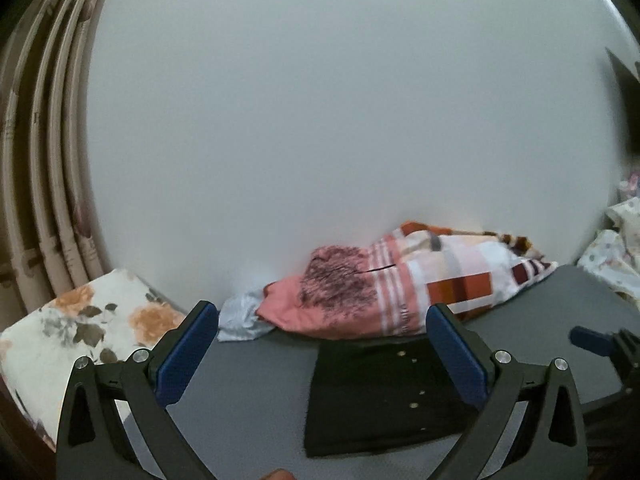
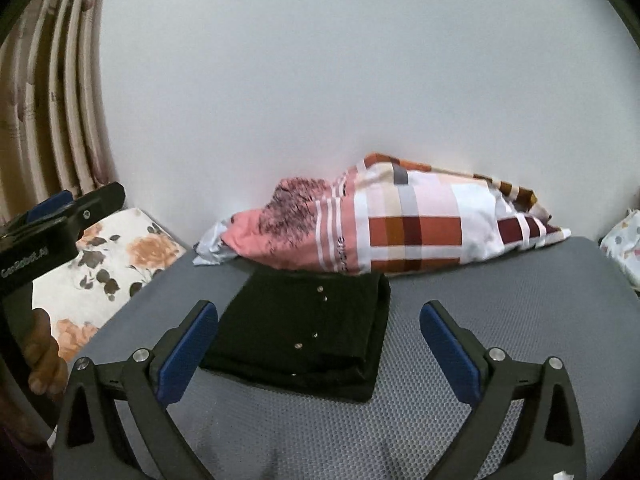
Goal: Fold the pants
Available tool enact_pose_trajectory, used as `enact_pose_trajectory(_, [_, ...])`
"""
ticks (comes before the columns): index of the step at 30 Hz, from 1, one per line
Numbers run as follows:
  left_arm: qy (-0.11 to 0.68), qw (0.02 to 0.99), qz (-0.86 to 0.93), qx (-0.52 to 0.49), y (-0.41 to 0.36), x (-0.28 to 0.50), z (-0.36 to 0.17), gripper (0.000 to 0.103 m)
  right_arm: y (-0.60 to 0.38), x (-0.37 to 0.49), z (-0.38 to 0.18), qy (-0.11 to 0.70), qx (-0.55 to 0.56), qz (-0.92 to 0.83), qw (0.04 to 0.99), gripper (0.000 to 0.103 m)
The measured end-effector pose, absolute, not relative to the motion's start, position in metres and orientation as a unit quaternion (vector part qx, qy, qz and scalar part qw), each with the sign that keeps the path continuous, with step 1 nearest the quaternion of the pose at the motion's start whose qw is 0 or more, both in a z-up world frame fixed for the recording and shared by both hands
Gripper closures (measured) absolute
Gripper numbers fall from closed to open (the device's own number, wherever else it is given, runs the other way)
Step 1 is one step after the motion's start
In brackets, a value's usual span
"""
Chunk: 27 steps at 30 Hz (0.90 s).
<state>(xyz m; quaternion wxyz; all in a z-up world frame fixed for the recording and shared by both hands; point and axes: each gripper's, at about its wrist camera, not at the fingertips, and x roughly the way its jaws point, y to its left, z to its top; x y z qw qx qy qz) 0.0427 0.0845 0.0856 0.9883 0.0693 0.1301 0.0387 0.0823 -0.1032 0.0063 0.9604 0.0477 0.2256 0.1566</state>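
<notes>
The left gripper (image 1: pixel 322 354) stands spread wide with nothing between its blue pads, and the right gripper (image 2: pixel 320 354) is likewise released and empty. Both hang above and on the near side of the pants (image 2: pixel 304 330), clear of the cloth, which I judge fits a fold that is finished, with no need left to pinch an edge.

The pants are black and lie as a compact, squared stack on the grey mat (image 2: pixel 500 320), metal snaps showing in a line down the top layer. Their far edge sits just beside, perhaps touching, the checked pillow (image 2: pixel 404 232), which leans on the white wall (image 2: pixel 360 80) behind the pants (whether it overlaps them cannot be told). A floral cushion (image 2: pixel 116 264) lies left of the pants, off the mat's edge, and striped curtains (image 2: pixel 52 100) hang beyond it.

Writing: a white stripe on the pillow, just behind the pants, carries small dark lettering too blurred to read. On the left gripper's black body, seen from the right wrist left of the pants, pale letters run along the side; they seem to begin "Gen" but I cannot read them with confidence.
</notes>
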Motion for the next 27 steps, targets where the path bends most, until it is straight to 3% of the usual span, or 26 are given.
enact_pose_trajectory(18, [0.198,0.98,-0.015,0.032,0.069,0.034,0.073,0.0,-0.114,0.058,0.013,0.227,0.043,0.146,0.962,0.001])
enact_pose_trajectory(27, [0.194,0.981,-0.005,0.021,0.068,0.028,0.054,0.0,-0.105,0.053,0.004,0.246,0.028,0.149,0.957,0.0])
